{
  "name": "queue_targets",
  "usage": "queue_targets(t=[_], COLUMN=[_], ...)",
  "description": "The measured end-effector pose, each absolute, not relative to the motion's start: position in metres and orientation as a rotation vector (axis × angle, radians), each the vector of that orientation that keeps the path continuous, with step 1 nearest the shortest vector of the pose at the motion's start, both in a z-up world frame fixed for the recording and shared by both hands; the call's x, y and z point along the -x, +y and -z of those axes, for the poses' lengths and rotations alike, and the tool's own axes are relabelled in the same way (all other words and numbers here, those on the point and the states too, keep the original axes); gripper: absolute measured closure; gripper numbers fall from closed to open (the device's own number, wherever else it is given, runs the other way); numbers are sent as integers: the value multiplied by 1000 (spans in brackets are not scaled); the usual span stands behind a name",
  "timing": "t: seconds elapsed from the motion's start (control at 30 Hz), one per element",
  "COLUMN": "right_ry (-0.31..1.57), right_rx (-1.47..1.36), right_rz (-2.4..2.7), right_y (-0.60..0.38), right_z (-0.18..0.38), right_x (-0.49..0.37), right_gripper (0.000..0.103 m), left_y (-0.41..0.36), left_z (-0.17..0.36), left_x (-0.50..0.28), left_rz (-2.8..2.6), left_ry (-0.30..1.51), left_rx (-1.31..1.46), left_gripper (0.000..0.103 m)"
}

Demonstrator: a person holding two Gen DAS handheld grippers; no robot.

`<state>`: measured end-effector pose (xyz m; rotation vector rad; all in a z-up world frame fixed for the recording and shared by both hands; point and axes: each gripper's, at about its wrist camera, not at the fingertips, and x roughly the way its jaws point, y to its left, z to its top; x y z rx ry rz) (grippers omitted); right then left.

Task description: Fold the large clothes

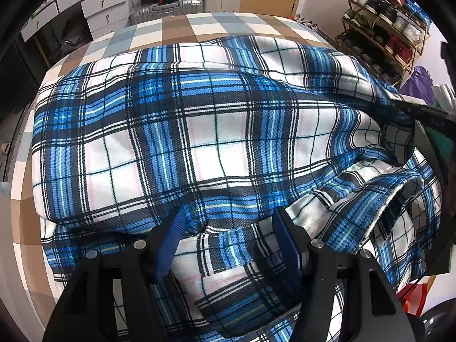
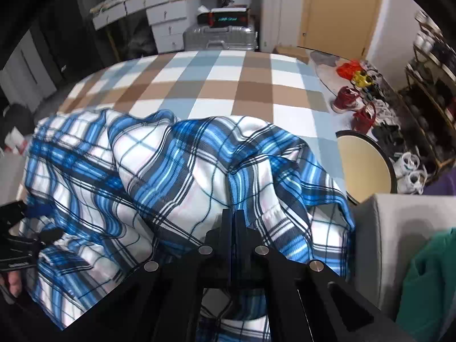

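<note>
A big blue-and-white plaid shirt (image 1: pixel 199 131) lies rumpled over the near part of a bed covered in a brown, grey-blue and white checked sheet (image 1: pixel 176 25), bunched into soft ridges, with what looks like a cuffed sleeve (image 1: pixel 379 208) curling up on its right side. The left gripper (image 1: pixel 228 222) points steeply down at the near edge of the cloth, its jaws roughly half open with a fold of plaid lying between the blue pads (image 1: pixel 286 239); from here I can't quite tell whether they press on it. The right gripper (image 2: pixel 234 213) has its jaws fully together, tips down against a white patch of the shirt, apparently pinching fabric. Beyond the bed stand a silver suitcase (image 2: pixel 219 38), white drawers (image 2: pixel 166 14) and a shoe rack (image 1: pixel 384 25).
</note>
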<state>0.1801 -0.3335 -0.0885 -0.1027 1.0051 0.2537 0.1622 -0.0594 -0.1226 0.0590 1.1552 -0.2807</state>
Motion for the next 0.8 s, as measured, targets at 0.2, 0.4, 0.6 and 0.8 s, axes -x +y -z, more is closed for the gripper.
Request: queue_targets(t=[0.2,0.4,0.6,0.8], right_ry=[912,1047,1231,1078], right_rx=[43,9,203,102], right_rz=[-241,-222,-171,-120], right_y=[-344,-332,-308,-330], right_z=[51,64,108,73], right_x=[-201,-262,-289,-282], right_gripper=[82,52,73,101], left_y=[-66,-66,-65,-70], left_z=[125,126,125,126], left_x=[-162,-161,-158,-157], left_rz=[275,277,278,271], left_ry=[1150,1151,1154,1154], left_rx=[-93,-83,-86,-111], left_gripper=[44,44,44,44])
